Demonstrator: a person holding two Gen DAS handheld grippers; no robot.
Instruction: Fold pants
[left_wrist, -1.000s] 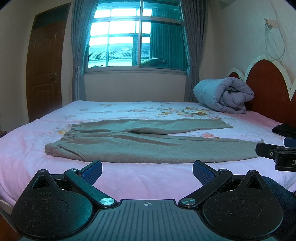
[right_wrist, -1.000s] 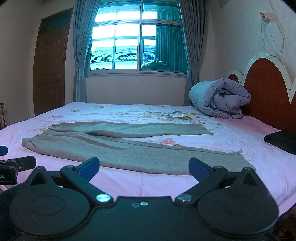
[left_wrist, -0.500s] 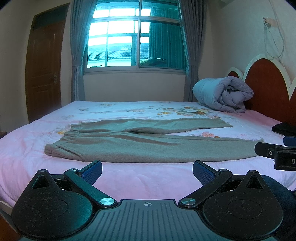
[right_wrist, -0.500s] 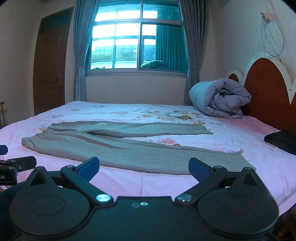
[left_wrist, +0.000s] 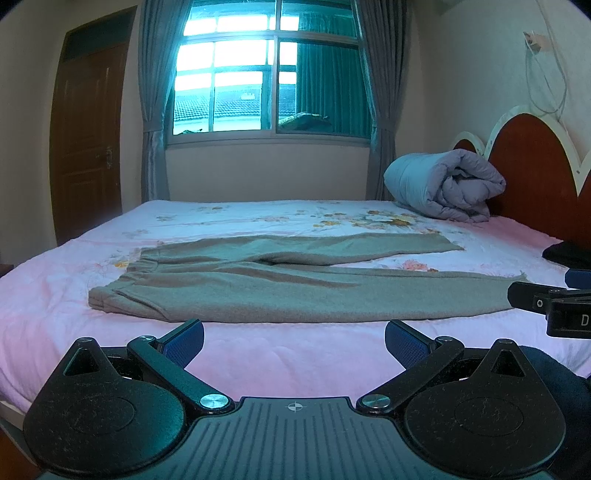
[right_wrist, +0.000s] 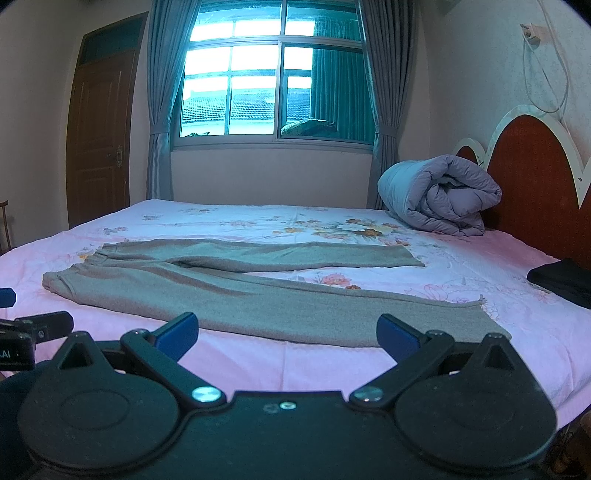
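Daylit window (left_wrist: 271, 74); brown, seemingly wooden door (left_wrist: 86, 147)

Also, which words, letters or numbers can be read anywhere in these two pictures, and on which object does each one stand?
"D": on the right gripper, at the picture's right edge in the left wrist view; the label is cut off there.
".AI": on the left gripper, at the left edge in the right wrist view; also cut off.
Nothing readable on the pants, the bed, the wall or the door.

My left gripper (left_wrist: 294, 338) is spread wide, with nothing between its fingers. My right gripper (right_wrist: 287, 330) is also wide apart and holds nothing.
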